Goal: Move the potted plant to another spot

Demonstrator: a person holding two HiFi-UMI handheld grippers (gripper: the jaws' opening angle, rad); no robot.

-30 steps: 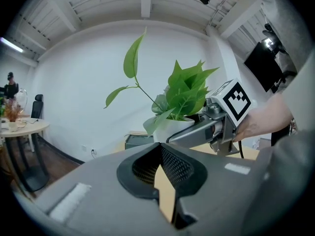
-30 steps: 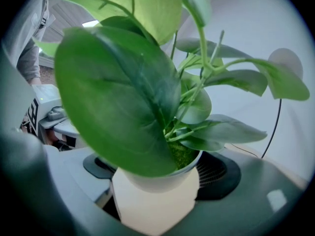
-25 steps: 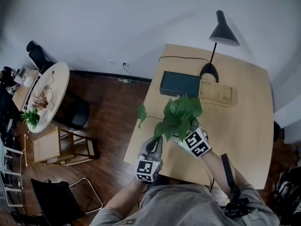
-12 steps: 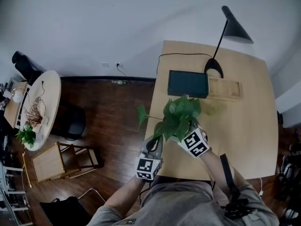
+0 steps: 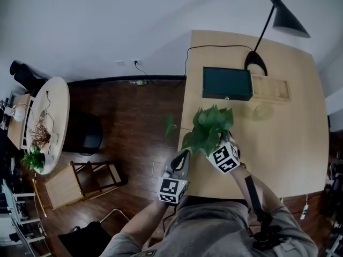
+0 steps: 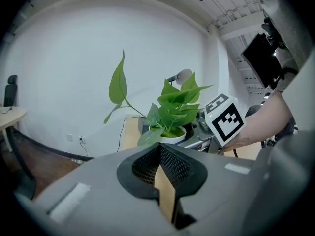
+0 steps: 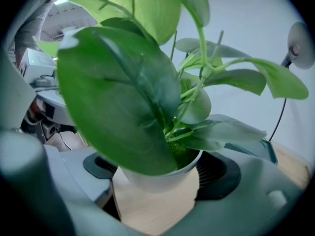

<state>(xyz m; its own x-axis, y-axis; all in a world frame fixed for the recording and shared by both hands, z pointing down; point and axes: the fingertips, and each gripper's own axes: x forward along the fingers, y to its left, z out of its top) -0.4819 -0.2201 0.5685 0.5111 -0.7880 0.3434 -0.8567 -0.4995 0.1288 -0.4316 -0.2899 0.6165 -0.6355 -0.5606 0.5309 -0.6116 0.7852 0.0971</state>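
Soft, even indoor light, only faint shadows on the table (image 5: 289,143), heavy fisheye bending and dark vignetted corners in every view, potted plant (image 7: 123,92) blurred close to the lens.

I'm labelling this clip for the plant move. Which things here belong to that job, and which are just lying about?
In the job:
potted plant
right gripper, closed on the plant's white pot
table beneath it

Just about:
left gripper, shut and empty
dark green box
wooden tray
lamp
black cable
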